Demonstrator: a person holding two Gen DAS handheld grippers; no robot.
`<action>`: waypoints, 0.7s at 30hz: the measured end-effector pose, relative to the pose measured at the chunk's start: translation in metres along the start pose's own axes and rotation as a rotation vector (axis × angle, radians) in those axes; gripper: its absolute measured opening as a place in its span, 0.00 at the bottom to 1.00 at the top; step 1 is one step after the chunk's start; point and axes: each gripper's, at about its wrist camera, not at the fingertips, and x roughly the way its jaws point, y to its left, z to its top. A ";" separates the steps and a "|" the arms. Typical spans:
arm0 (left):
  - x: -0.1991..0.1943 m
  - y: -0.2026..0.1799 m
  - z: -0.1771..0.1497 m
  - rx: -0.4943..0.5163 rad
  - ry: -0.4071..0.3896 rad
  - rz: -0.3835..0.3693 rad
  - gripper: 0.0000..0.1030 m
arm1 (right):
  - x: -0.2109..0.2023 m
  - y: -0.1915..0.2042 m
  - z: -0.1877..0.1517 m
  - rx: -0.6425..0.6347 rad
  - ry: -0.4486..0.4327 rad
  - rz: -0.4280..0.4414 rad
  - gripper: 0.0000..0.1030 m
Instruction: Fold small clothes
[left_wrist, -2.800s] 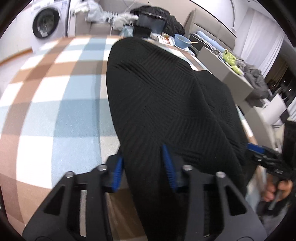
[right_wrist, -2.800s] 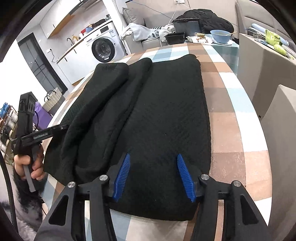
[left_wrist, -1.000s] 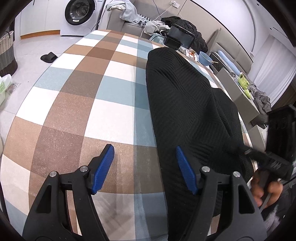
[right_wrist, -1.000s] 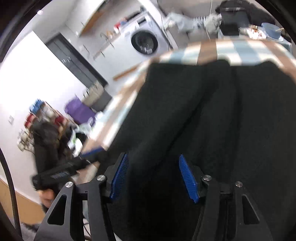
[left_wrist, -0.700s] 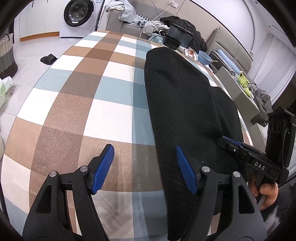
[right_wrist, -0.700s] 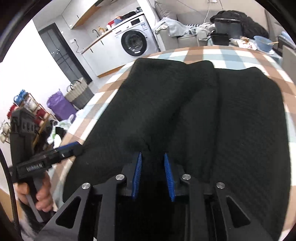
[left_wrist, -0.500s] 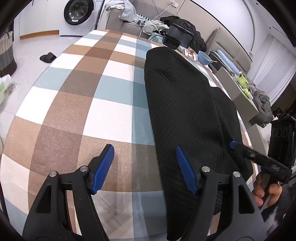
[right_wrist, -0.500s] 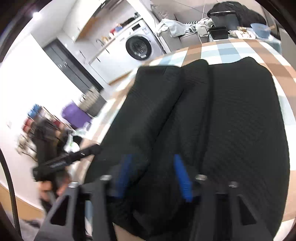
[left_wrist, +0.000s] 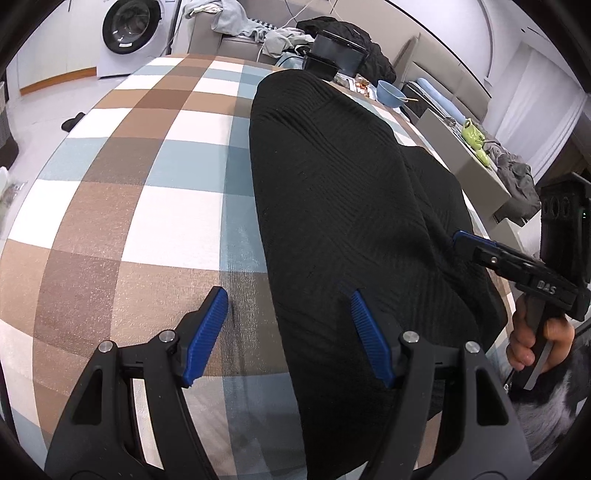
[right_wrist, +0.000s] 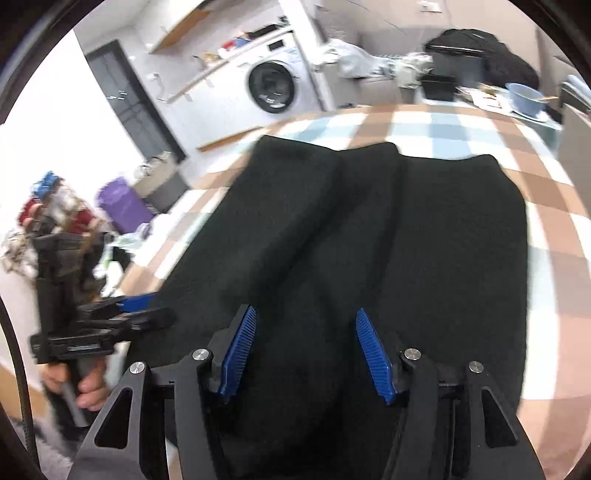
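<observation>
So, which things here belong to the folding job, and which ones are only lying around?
Belong to the job:
- black knit garment, lying part-folded on the checked table
- left tool, open
- right tool, open above the garment
- checked table

Only lying around:
- blue bowl
- black box
- washing machine
- green toy

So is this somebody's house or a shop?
Most likely somebody's house. There is a washing machine against the wall, a sofa heaped with loose clothes, and a checked table where a black garment lies for folding, with a blue bowl at its far end.
</observation>
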 end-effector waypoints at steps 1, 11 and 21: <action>0.000 0.000 0.000 0.000 0.000 -0.002 0.65 | 0.003 -0.003 -0.003 0.014 0.021 0.015 0.57; 0.000 0.001 0.000 -0.004 -0.002 -0.005 0.65 | 0.027 0.019 -0.001 -0.066 0.017 -0.026 0.18; -0.002 0.006 0.001 -0.023 0.001 -0.016 0.65 | -0.025 0.007 -0.002 -0.040 -0.122 0.010 0.05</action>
